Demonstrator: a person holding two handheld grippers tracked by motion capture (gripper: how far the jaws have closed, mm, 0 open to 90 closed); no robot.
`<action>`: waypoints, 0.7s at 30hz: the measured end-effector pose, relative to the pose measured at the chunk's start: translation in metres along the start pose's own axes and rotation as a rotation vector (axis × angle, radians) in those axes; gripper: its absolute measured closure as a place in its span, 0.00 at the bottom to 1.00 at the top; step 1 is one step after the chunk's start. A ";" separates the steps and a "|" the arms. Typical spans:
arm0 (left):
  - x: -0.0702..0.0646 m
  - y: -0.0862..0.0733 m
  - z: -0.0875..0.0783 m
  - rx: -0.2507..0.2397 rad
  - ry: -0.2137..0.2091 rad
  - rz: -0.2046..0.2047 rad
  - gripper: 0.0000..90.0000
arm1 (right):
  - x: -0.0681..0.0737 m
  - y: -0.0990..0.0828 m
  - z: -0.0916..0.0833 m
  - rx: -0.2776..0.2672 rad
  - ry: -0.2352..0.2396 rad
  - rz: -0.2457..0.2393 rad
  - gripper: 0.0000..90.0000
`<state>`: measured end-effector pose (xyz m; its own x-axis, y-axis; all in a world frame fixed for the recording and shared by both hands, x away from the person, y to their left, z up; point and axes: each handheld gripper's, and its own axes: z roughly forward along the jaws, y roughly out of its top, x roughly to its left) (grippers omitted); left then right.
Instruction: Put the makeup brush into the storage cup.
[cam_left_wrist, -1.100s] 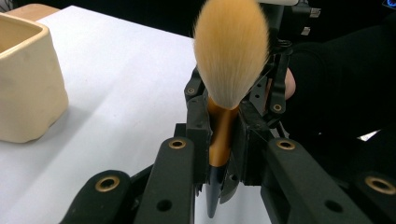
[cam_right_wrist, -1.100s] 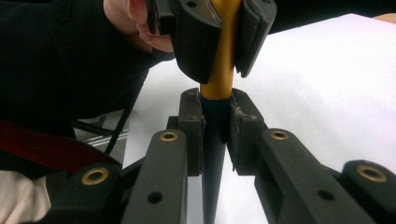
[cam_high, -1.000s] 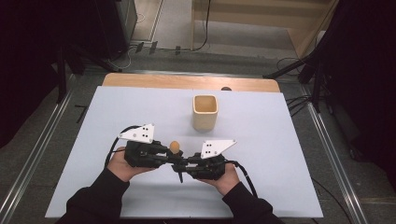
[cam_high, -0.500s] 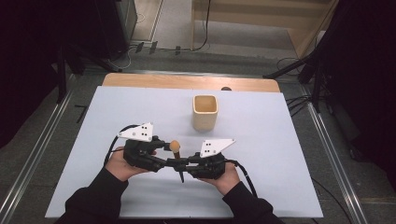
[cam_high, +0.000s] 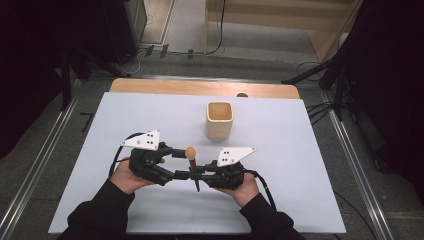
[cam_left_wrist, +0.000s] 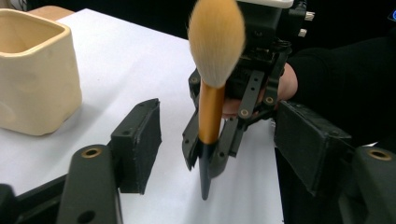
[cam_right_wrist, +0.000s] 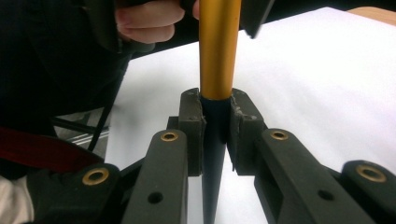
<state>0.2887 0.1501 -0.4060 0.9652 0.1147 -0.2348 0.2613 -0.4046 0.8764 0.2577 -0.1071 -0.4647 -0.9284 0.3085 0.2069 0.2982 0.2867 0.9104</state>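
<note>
A makeup brush (cam_high: 190, 159) with an orange tuft, gold ferrule and dark pointed handle stands upright, tuft up. My right gripper (cam_high: 196, 175) is shut on its dark handle just below the gold part, seen close in the right gripper view (cam_right_wrist: 217, 126) with the brush (cam_right_wrist: 218, 56) rising from the pads. My left gripper (cam_high: 176, 163) faces it from the left. Its jaws have just been opening and stand wide on either side of the brush (cam_left_wrist: 211, 112) without touching it. A cream square cup (cam_high: 219, 121) stands empty behind the grippers.
A white sheet (cam_high: 300, 150) covers the table, with a wooden edge (cam_high: 200, 87) at the back. The cup (cam_left_wrist: 32, 79) sits to the left of the left jaw in the left gripper view. Cables trail from both grippers toward the person.
The left gripper's jaws have spread apart and come off the brush. The brush stays upright in the right gripper. Neither hand has shifted.
</note>
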 end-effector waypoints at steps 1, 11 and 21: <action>0.001 -0.001 -0.001 -0.004 -0.001 -0.003 0.35 | -0.001 0.000 -0.001 0.002 -0.005 0.001 0.88; 0.001 -0.011 -0.005 0.003 0.019 -0.005 0.28 | -0.004 0.001 -0.008 0.000 -0.047 0.006 0.88; 0.000 -0.020 -0.008 -0.006 0.064 0.030 0.21 | -0.008 0.002 -0.015 -0.009 -0.083 0.007 0.88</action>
<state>0.2838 0.1654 -0.4207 0.9703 0.1606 -0.1810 0.2319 -0.4033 0.8852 0.2624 -0.1223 -0.4593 -0.9046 0.3851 0.1830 0.3022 0.2764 0.9123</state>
